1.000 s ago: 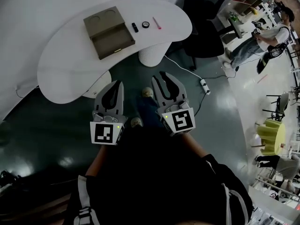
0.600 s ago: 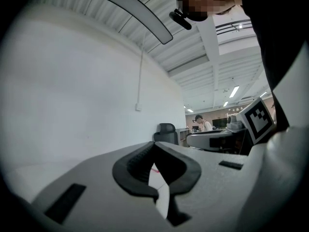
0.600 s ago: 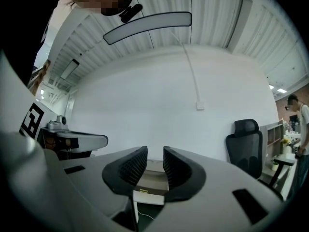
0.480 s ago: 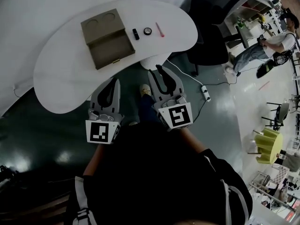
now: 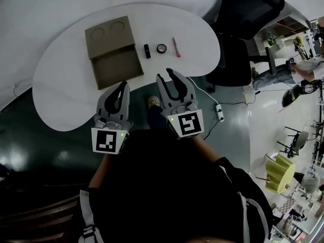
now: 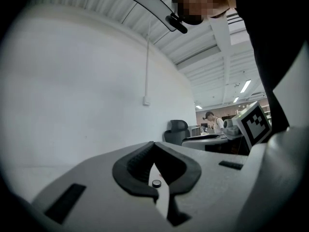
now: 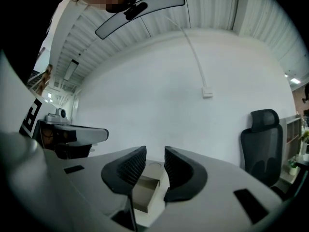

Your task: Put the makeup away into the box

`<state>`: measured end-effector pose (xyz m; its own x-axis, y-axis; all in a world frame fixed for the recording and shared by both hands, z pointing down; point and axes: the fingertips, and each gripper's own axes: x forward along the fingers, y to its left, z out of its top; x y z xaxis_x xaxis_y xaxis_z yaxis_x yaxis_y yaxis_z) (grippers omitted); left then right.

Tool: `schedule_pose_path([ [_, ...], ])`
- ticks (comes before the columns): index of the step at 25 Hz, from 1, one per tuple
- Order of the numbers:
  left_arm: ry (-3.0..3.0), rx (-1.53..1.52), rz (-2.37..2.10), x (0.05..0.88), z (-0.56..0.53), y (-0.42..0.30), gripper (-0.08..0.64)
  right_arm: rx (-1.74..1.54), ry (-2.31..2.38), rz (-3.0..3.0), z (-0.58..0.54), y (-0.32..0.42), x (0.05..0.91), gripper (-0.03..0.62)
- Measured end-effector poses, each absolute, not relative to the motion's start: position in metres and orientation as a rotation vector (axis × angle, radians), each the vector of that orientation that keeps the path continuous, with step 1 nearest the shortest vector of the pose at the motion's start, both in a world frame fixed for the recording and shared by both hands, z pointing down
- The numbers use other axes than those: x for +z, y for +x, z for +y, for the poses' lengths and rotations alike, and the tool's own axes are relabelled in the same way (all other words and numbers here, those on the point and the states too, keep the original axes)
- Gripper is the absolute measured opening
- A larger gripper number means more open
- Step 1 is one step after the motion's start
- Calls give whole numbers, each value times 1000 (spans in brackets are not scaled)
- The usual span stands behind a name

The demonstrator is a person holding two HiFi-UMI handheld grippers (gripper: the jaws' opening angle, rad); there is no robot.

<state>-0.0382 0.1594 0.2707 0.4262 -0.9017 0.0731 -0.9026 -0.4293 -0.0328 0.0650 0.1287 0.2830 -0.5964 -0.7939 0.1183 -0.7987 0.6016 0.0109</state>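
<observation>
A tan box [image 5: 112, 52] lies open on the white table [image 5: 61, 85], with two round hollows in its far half. To its right lie a small black tube [image 5: 147, 50], a round compact [image 5: 161, 48] and a pink stick [image 5: 176, 47]. Both grippers hover level at the table's near edge, short of everything. My left gripper [image 5: 124, 84] [image 6: 153, 144] is shut, tips touching, and empty. My right gripper [image 5: 167, 74] [image 7: 155, 151] is open; its jaws have just been opening with nothing between them. Through their gap the box [image 7: 145, 190] shows ahead.
A black office chair [image 5: 248, 14] [image 7: 260, 134] stands at the table's right end. A power strip [image 5: 219, 109] with its cable lies on the dark floor. A white wall backs the table. A person [image 5: 304, 70] stands far off at the right.
The table has come nearer. Both grippers have moved forward from over the floor to the table's near edge. The right jaws stand slightly wider.
</observation>
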Motion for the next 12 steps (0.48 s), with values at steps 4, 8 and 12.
schedule_pose_path([
  [4, 2619, 112, -1727, 266, 127, -31, 3, 72, 1273, -2736, 94, 66, 290, 118],
  [8, 2590, 101, -1782, 266, 104, -25, 3, 114, 1195, -2759, 69, 68, 299, 124],
  [12, 2548, 112, -1810, 276, 94, -22, 3, 94, 1155, -2786, 53, 66, 310, 126],
])
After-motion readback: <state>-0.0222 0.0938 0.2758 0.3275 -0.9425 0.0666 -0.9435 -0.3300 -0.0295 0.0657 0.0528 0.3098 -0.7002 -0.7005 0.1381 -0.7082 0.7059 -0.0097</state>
